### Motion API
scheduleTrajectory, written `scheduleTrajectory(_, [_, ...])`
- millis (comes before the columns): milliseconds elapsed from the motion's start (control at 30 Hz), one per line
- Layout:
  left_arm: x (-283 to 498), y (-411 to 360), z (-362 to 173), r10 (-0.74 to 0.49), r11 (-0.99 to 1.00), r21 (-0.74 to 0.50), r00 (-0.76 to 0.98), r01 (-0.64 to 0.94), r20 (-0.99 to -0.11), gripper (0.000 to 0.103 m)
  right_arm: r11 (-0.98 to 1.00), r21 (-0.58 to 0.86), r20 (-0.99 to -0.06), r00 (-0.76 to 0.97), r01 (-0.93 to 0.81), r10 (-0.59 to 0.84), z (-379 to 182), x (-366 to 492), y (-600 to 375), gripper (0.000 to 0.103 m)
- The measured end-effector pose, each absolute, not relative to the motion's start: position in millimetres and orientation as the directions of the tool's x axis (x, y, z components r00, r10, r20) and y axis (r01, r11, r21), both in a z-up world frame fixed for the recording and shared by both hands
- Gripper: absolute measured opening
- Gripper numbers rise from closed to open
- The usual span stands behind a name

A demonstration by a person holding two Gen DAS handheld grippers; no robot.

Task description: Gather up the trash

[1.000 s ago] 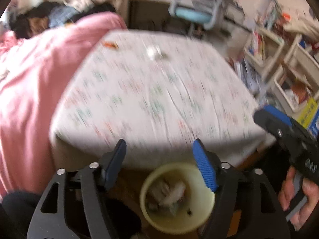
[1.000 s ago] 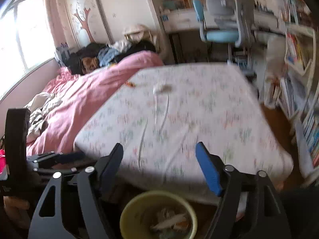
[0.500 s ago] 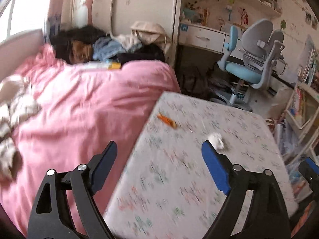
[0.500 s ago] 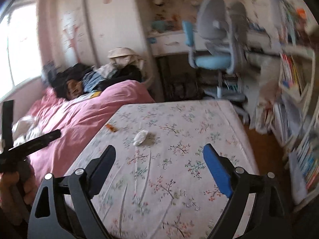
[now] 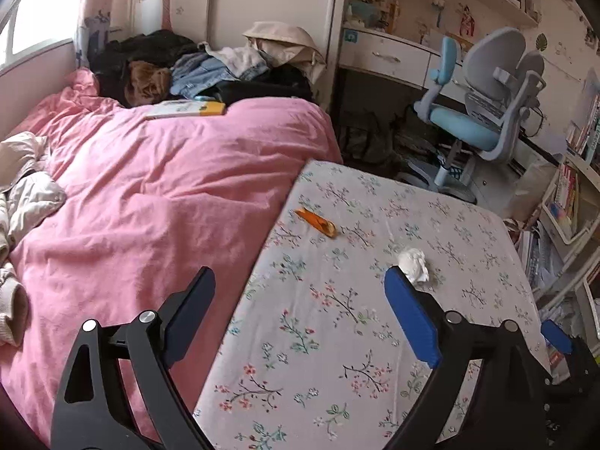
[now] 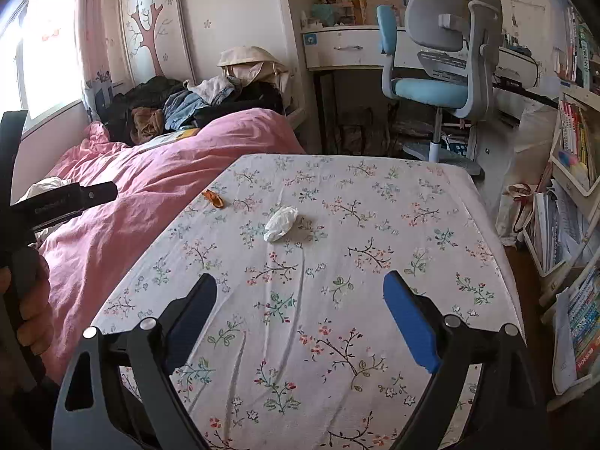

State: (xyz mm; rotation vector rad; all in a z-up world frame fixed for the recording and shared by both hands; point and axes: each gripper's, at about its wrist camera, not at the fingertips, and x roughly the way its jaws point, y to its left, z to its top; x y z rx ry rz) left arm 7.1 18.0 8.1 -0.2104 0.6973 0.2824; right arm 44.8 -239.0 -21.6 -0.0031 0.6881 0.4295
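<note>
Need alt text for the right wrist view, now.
An open, empty claw points down over a floral bed sheet where a crumpled white tissue and an orange scrap lie apart. A pink duvet lies left, a blue desk chair behind, bookshelves right.
</note>
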Motion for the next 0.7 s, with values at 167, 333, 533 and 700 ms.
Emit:
scheduleTrajectory(167, [6,10,3,0.173,0.947,-0.088,0.72,-0.309,-0.672,0.088,0.913,0.129,-0.622,0.686,-0.386,0.378,-24,45,-237,0.087])
scheduleTrajectory(333, [7,9,0,0.159,0.948,-0.097,0.714,-0.304,-0.682,0.089,0.914,0.123,-0.627,0.684,-0.388,0.374,-24,46,-235,0.087])
scheduleTrajectory(533, [8,12,-2,0.141,0.947,-0.114,0.707,-0.301,-0.693,0.089,0.916,0.111,-0.639,0.678,-0.385,0.363,-28,49,-232,0.087])
scheduleTrajectory(700, [9,11,-4,0.128,0.948,-0.123,0.703,-0.295,-0.699,0.089,0.918,0.103,-0.647,0.675,-0.383,0.354,-30,51,-232,0.087])
